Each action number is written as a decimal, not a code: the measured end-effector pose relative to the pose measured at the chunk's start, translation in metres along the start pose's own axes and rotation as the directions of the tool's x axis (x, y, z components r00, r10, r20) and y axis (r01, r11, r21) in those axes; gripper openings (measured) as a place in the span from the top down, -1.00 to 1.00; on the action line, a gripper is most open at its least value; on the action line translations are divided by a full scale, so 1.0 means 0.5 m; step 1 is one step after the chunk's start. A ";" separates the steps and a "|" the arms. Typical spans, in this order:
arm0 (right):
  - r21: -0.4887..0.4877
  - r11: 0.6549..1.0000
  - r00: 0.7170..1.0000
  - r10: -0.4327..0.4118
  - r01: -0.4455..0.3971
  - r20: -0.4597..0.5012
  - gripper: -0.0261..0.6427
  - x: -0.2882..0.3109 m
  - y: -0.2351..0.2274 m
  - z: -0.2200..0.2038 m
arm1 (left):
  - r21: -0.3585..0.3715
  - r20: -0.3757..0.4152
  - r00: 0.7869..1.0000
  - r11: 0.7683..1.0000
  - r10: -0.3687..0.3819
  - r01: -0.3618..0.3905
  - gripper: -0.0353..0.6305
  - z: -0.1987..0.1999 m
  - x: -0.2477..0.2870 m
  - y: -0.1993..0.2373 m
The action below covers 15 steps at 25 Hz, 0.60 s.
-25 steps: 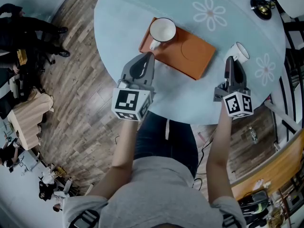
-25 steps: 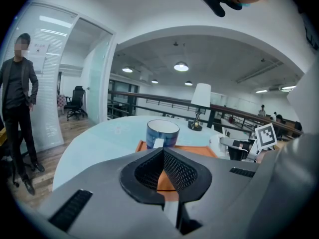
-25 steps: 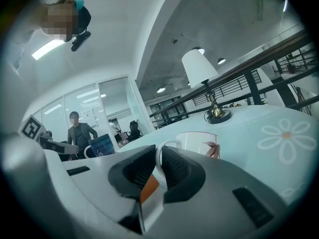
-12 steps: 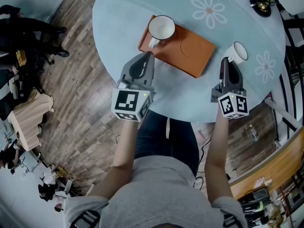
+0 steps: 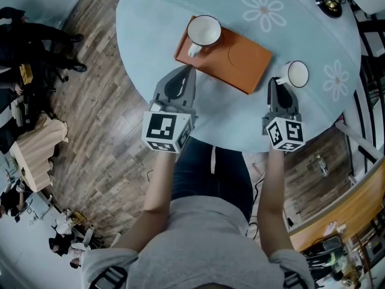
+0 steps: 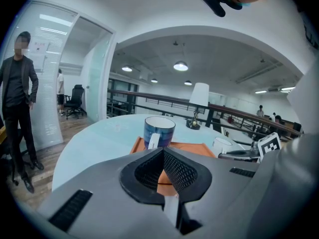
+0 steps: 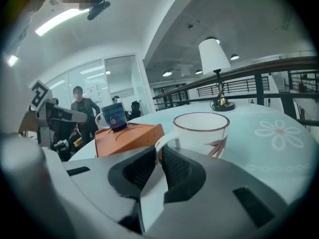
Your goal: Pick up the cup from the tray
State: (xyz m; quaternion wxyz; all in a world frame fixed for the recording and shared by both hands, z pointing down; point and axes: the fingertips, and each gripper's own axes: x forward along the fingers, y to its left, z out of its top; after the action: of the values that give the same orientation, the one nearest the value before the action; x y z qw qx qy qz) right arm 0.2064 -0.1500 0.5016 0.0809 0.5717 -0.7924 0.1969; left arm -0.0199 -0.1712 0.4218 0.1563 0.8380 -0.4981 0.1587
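Clamping on the handle (image 7: 163,142) of the white cup (image 5: 296,74) (image 7: 202,130), the right hand-held gripper (image 5: 276,83) (image 7: 158,156) has its two jaws drawn in tight, with the thin loop pinched between the pads. The white cup is upright with its mouth up. It is off the tray (image 5: 251,70) (image 7: 130,137), just past the tray's right end and toward the near right edge of the tabletop (image 5: 231,118). Whether its base touches the tabletop or hangs just above it cannot be made out.

The left hand-held gripper (image 5: 187,72) (image 6: 163,157) is clenched with nothing between its jaws. It hangs over the near left edge of the tabletop, its tip just short of the tray's near long side and pointing at the blue cup (image 5: 204,31) (image 6: 159,131).

The blue cup stands upright in the tray's far left corner, with its white handle turned toward the left hand-held gripper. The orange tray lies askew across the left half of the tabletop, and a faint ring mark (image 5: 241,56) shows on its bare right half.

Pale flower patterns (image 5: 263,9) are printed on the light blue tabletop beyond the tray. A small lamp (image 5: 328,2) (image 7: 216,63) stands at the far right edge.
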 end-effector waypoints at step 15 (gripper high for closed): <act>0.012 1.000 1.000 0.007 -0.007 -0.006 0.74 -0.005 0.021 -0.014 | -0.010 0.004 1.000 1.000 0.007 -0.007 0.87 -0.006 -0.015 0.001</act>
State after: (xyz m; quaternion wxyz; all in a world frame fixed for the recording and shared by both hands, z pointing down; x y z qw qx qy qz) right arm 0.1970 -0.1420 0.5046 0.0792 0.5687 -0.7930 0.2036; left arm -0.0241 -0.1643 0.4214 0.1591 0.8357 -0.5022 0.1552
